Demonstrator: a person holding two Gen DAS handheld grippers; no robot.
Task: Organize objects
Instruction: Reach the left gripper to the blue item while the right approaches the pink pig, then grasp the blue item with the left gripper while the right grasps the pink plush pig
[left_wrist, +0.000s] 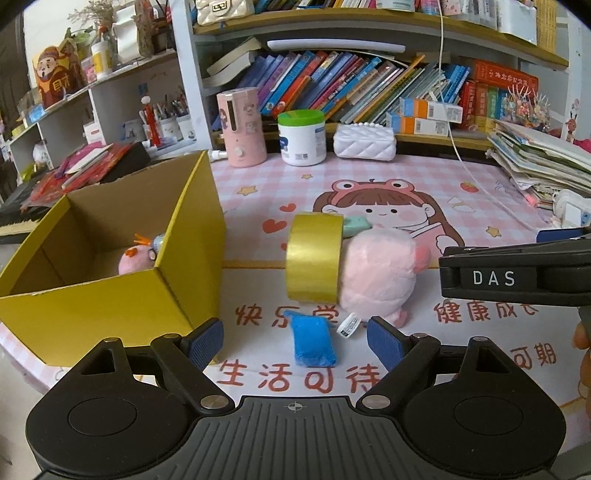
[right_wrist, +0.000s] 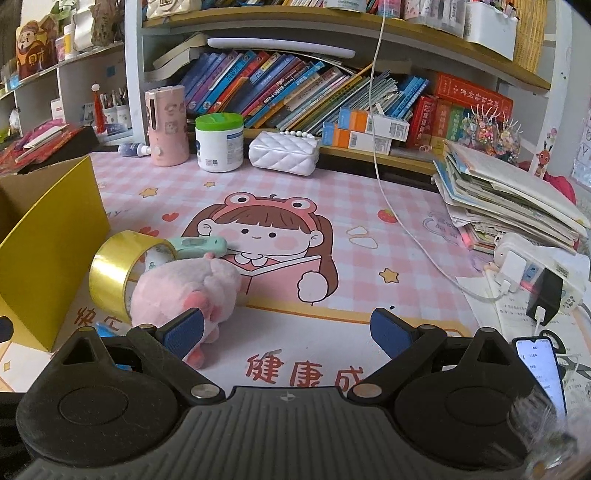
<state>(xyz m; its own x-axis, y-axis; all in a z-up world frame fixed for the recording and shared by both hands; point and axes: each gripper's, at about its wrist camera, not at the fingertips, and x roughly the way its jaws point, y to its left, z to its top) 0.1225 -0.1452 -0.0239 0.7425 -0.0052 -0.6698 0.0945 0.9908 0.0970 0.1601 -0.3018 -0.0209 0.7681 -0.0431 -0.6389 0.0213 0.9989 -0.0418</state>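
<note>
The table under its pink cartoon mat carries everything here. Off to the left of the left hand-held gripper stands the open yellow cardboard box, with a small pink plush lying in its far corner. Ahead of that gripper, a little to the right, a bigger pink plush toy lies on the mat, and a roll of gold tape stands on edge against its left side; a mint-green thermometer pokes out just behind the two (partly hidden in the left view). A small blue packet sits right between the left gripper's fingers, which are spread wide and touch nothing. The right hand-held gripper is likewise spread apart and empty, the plush toy just beyond its left finger.
</note>
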